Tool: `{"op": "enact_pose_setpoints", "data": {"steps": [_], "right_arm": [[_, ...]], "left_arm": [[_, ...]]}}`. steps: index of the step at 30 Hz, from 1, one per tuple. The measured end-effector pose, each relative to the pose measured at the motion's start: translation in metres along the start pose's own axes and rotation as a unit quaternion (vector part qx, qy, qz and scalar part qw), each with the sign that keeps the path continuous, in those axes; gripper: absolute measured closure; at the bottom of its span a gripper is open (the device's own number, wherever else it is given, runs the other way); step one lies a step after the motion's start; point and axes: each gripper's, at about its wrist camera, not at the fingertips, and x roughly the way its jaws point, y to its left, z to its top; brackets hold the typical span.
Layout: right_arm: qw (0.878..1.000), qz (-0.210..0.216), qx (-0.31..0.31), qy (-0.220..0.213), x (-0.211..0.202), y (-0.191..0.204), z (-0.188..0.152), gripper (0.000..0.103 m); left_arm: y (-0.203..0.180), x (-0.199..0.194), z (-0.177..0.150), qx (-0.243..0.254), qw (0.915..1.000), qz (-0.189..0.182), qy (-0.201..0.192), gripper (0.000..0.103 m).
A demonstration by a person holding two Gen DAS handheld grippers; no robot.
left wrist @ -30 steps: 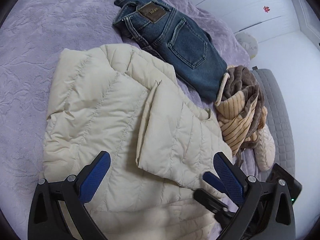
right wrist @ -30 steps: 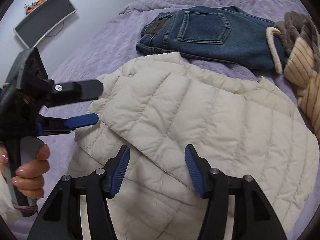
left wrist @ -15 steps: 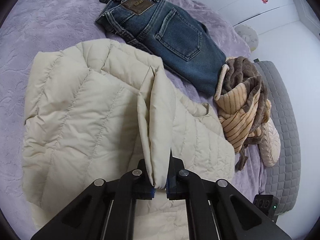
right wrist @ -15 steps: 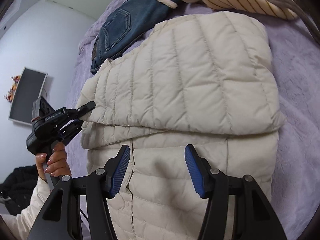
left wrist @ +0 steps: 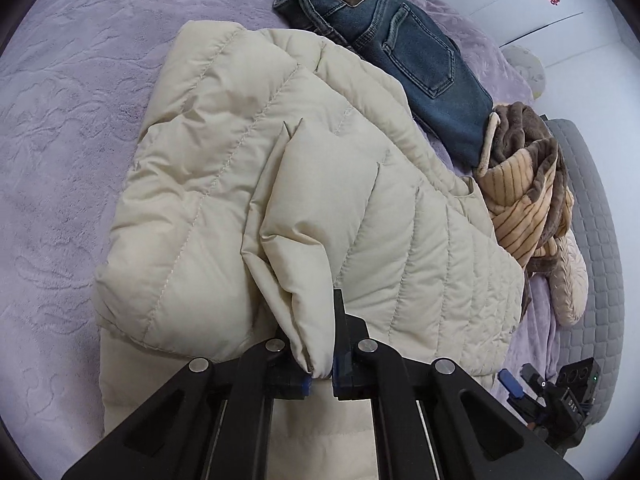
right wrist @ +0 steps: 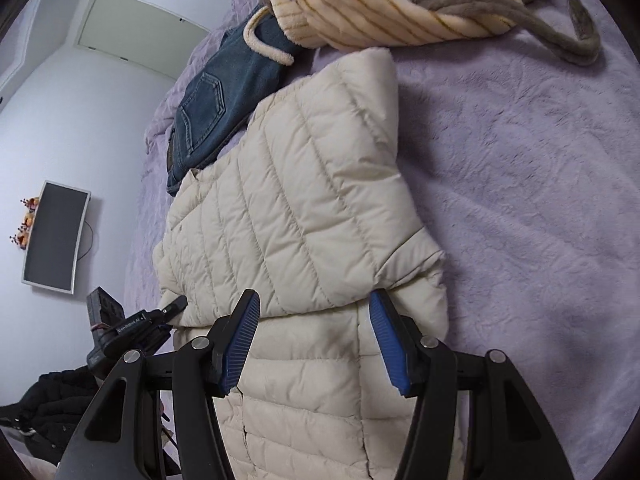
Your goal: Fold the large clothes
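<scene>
A cream quilted puffer jacket (left wrist: pixel 224 184) lies partly folded on the lilac bedspread (left wrist: pixel 60 140). My left gripper (left wrist: pixel 319 376) is shut on the jacket's sleeve end, holding a raised fold over the body. In the right wrist view the jacket (right wrist: pixel 296 216) lies with its sleeve folded across. My right gripper (right wrist: pixel 316 344) is open, its blue pads either side of the folded edge, just above the jacket. The left gripper (right wrist: pixel 176 304) shows at the jacket's left edge there. The right gripper (left wrist: pixel 516 388) shows low right in the left wrist view.
Folded blue jeans (left wrist: pixel 400 52) lie beyond the jacket. A striped tan and brown fleece garment (left wrist: pixel 528 200) is heaped beside them, also in the right wrist view (right wrist: pixel 400 4). A grey padded bed edge (left wrist: pixel 592 240) runs on the right. A wall screen (right wrist: pixel 54 236) hangs to the left.
My left gripper closed on the sleeve end and has drawn it across the jacket. My right gripper swung round to the jacket's other side and stays open.
</scene>
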Motion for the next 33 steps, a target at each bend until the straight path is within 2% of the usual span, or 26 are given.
{"op": "enact_pose_setpoints", "data": {"steps": [3,7,12,13,14,15,16,19,23,26,28,31,33], "right_arm": [[0.999,0.009,0.033,-0.034,-0.019,-0.017,0.014,0.042],[0.995,0.021,0.081,-0.059,-0.021,-0.042,0.05,0.042],[0.99,0.065,0.121,-0.042,0.013,-0.056,0.093,0.042],[0.991,0.057,0.112,-0.036,0.02,-0.052,0.099,0.045],[0.994,0.042,0.097,-0.028,0.028,-0.048,0.104,0.068],[0.996,0.022,0.081,-0.018,0.038,-0.045,0.108,0.081],[0.998,-0.004,0.069,-0.01,0.047,-0.043,0.11,0.086],[0.997,-0.042,0.061,0.001,0.069,-0.051,0.107,0.089],[0.997,-0.044,0.07,-0.005,0.072,-0.062,0.1,0.089],[0.996,-0.047,0.075,-0.017,0.056,-0.056,0.095,0.089],[0.996,-0.036,0.081,-0.028,0.032,-0.058,0.084,0.088],[0.994,0.006,0.099,-0.034,0.011,-0.052,0.064,0.088],[0.996,0.022,0.083,-0.031,0.007,-0.04,0.052,0.088]], "left_arm": [[0.0,-0.001,0.003,-0.002,1.0,0.003,-0.002,0.095],[-0.001,-0.002,0.004,-0.001,1.0,0.008,-0.003,0.095],[-0.007,0.002,0.004,0.004,0.9997,0.023,-0.004,0.095],[-0.009,0.003,0.004,0.006,0.9996,0.027,-0.005,0.095],[-0.011,0.004,0.004,0.008,0.9996,0.028,-0.005,0.095],[-0.011,0.005,0.004,0.008,0.9995,0.029,-0.005,0.095],[-0.012,0.006,0.004,0.008,0.9995,0.029,-0.006,0.095],[-0.013,0.007,0.003,0.009,0.9995,0.028,-0.008,0.095],[-0.014,0.006,0.003,0.013,0.9995,0.029,-0.008,0.095],[-0.015,0.006,0.003,0.015,0.9993,0.033,-0.007,0.095],[-0.015,0.007,0.003,0.014,0.9993,0.033,-0.007,0.095],[-0.016,0.008,0.002,0.016,0.9992,0.036,-0.008,0.095],[-0.017,0.009,0.001,0.019,0.9989,0.041,-0.009,0.095]]}}
